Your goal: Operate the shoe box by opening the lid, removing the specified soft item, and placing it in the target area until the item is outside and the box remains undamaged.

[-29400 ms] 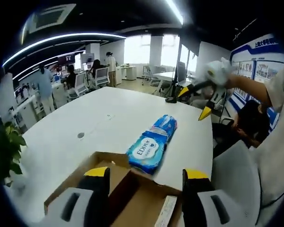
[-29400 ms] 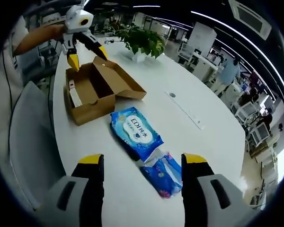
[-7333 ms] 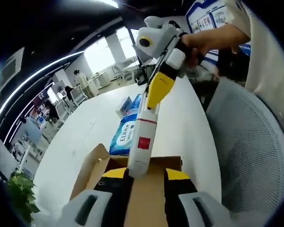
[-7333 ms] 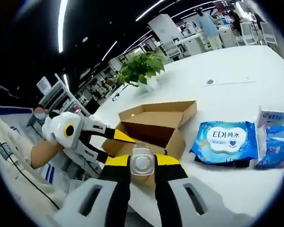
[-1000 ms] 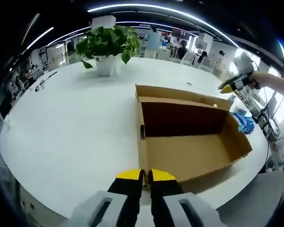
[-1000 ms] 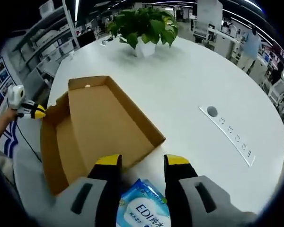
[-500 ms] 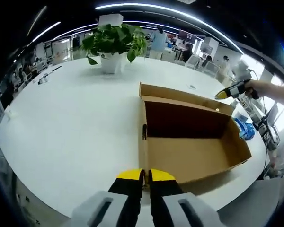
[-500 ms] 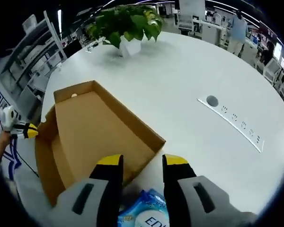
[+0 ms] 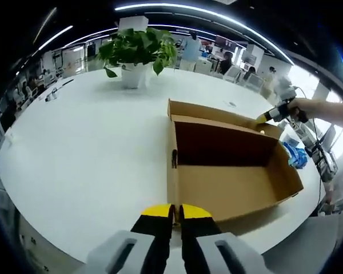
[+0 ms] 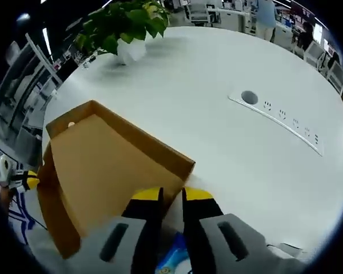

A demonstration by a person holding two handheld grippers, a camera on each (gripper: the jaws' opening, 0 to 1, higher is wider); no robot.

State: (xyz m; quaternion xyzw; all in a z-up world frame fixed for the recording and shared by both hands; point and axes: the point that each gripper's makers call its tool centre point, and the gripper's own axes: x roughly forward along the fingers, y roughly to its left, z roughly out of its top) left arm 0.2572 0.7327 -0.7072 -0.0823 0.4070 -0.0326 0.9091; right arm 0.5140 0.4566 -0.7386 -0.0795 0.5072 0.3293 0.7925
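The open cardboard shoe box [image 9: 228, 188] lies on the white table [image 9: 91, 148], its inside bare. My left gripper [image 9: 172, 210] is shut on the near corner of the box's wall. The lid [image 9: 217, 111] is folded back on the far side. A hand holds my right gripper [image 9: 263, 118] at the lid's far corner. In the right gripper view the lid [image 10: 103, 165] lies below me, and my right gripper [image 10: 172, 200] is shut on its edge near the corner. A blue wipes pack [image 10: 170, 260] peeks out under the jaws. My left gripper [image 10: 28, 182] shows at the box's far left corner.
A potted plant [image 9: 138, 54] stands at the table's far side, also seen as the plant [image 10: 117, 25]. A socket strip [image 10: 277, 123] is set into the table [image 10: 228, 68]. Blue packs [image 9: 291, 153] lie beside the box's right end. People and office chairs are in the background.
My right gripper has come down to the lid's corner and its jaws have closed from open onto the edge. The left gripper keeps its hold on the box corner.
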